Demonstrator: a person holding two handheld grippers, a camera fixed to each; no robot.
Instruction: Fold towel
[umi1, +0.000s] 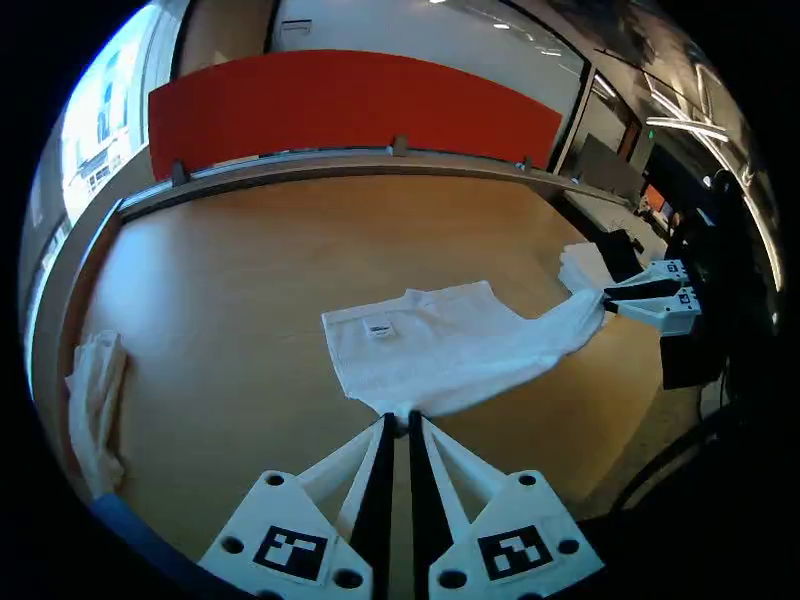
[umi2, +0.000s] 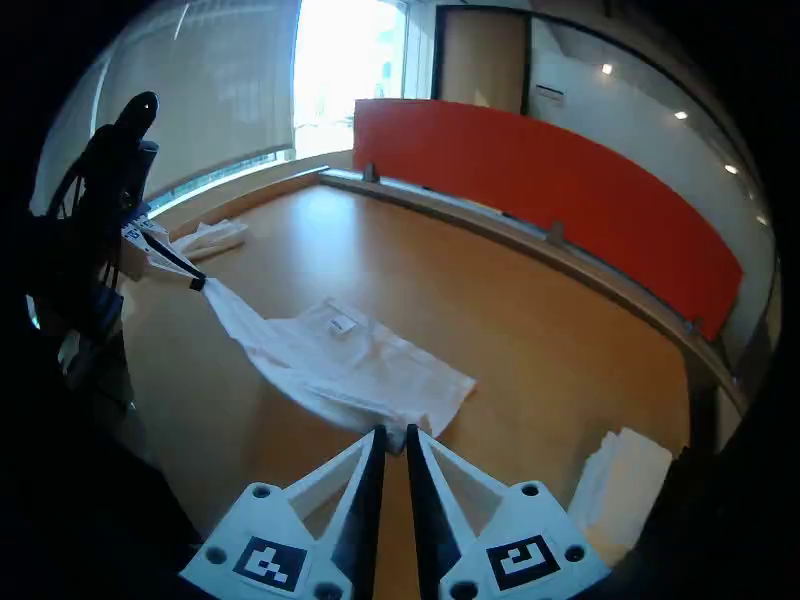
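Observation:
A white towel (umi1: 440, 345) lies partly spread on the wooden table (umi1: 250, 260), with a small tag near its far edge. In the left gripper view, my left gripper (umi1: 400, 418) is shut on the towel's near corner. My right gripper (umi1: 604, 299) is at the right, pinching another corner and pulling it off the table into a taut strip. In the right gripper view, my right gripper (umi2: 393, 432) is shut on the near edge of the towel (umi2: 345, 370). My left gripper (umi2: 197, 283) holds the stretched corner at the left.
A crumpled white cloth (umi1: 95, 400) lies at the table's left edge. A stack of folded white towels (umi1: 583, 266) sits behind the right gripper, the same stack (umi2: 625, 480) at lower right. A red partition (umi1: 350, 105) runs along the table's far side.

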